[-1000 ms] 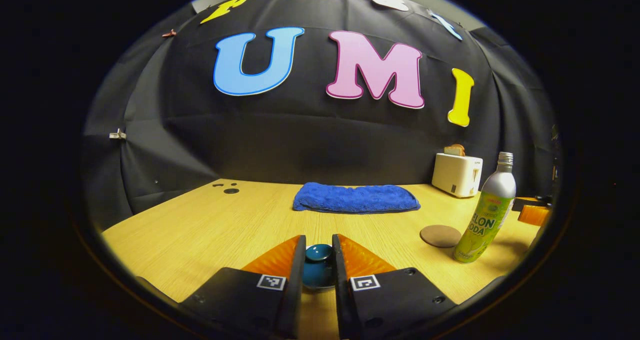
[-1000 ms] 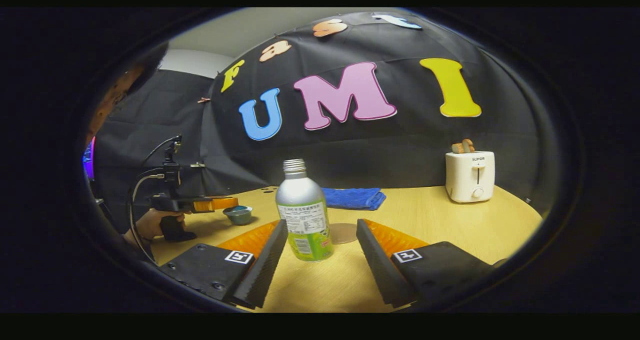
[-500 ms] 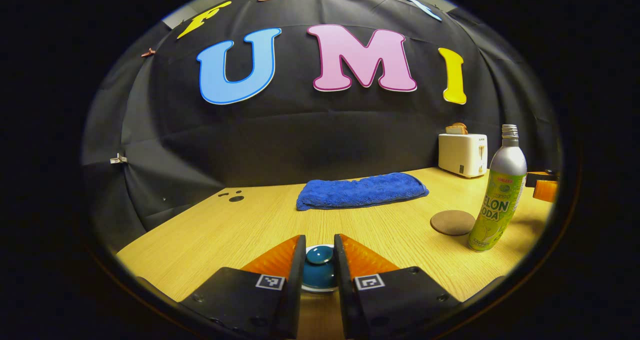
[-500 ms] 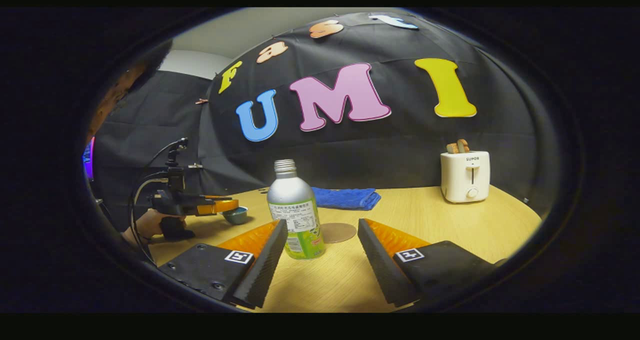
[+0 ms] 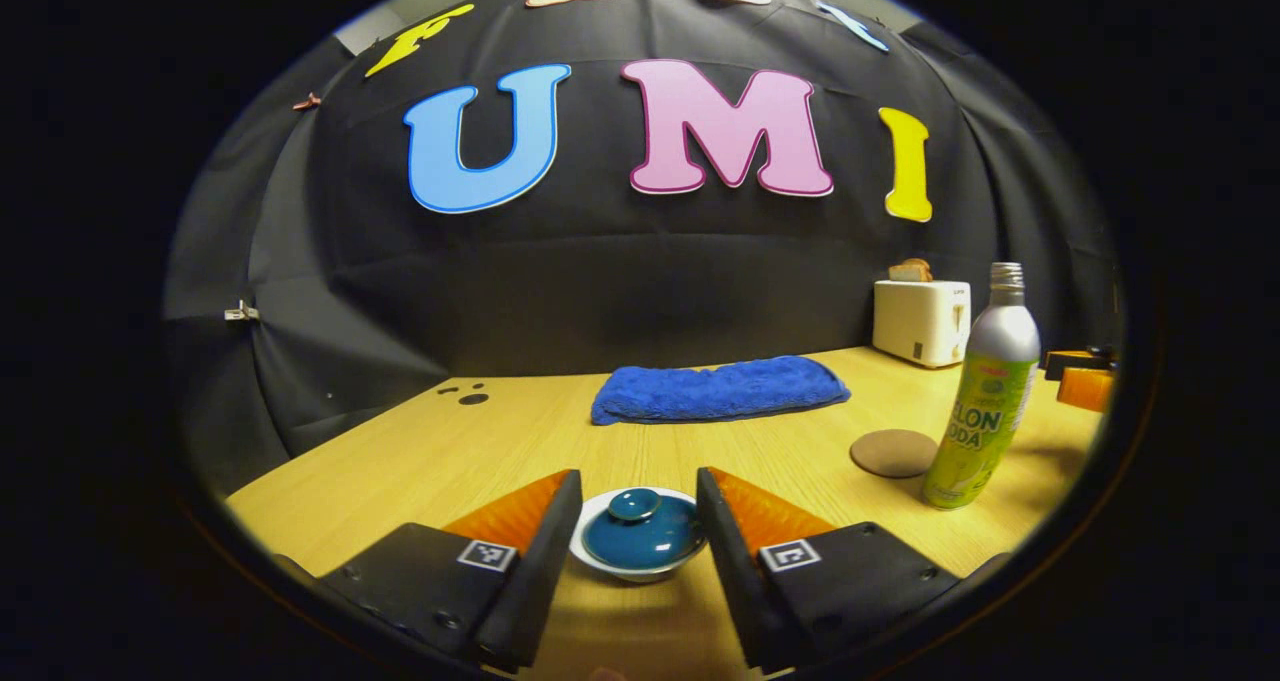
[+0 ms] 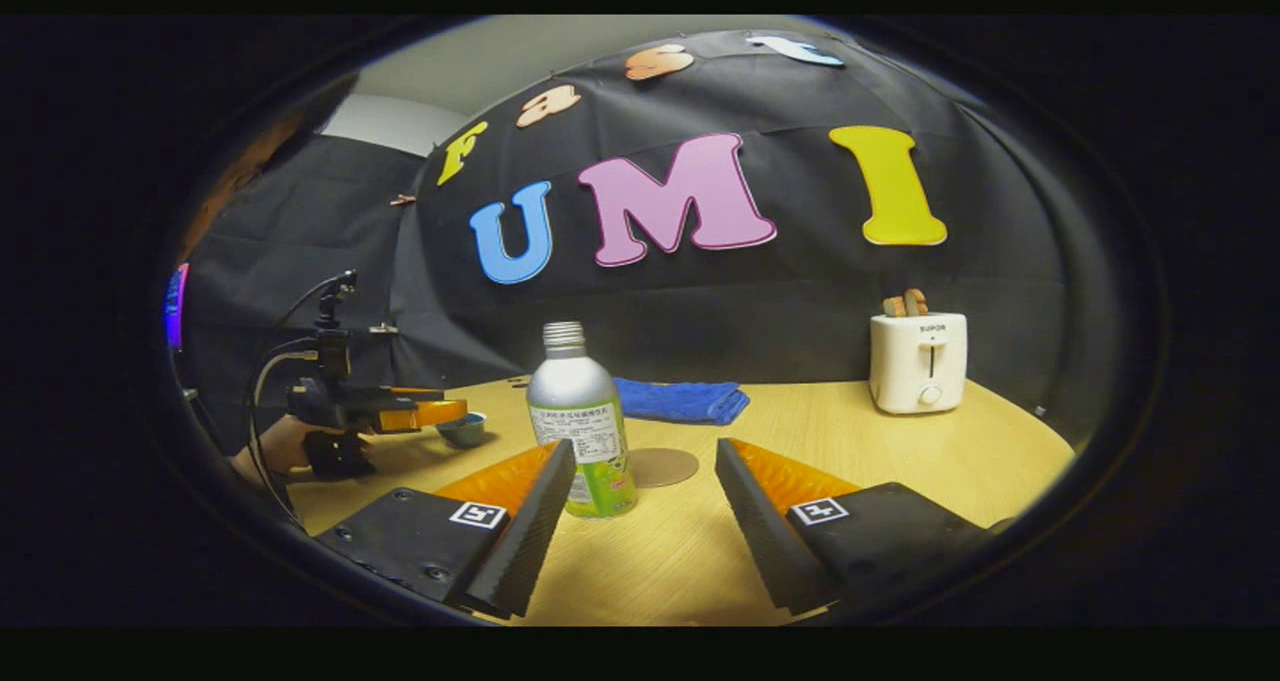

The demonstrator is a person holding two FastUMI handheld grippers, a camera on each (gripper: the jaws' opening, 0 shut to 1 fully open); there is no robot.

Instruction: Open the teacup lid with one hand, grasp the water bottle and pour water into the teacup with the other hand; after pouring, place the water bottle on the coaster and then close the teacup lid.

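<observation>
Lid (image 5: 641,536) sits on our teacup, left gripper (image 5: 639,521) spread wide around it, gripping nothing. Bottle (image 6: 583,423) stands beside the coaster (image 6: 661,467), untouched between our right gripper (image 6: 645,496)'s parted, empty fingers.

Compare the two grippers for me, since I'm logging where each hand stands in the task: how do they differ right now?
The left gripper flanks the teacup lid, one finger to each side, not touching it; the right gripper has the water bottle ahead, near one finger, not between them. The left gripper sits close over its target; the right gripper is farther from the water bottle. Both are open and grip nothing.
</observation>
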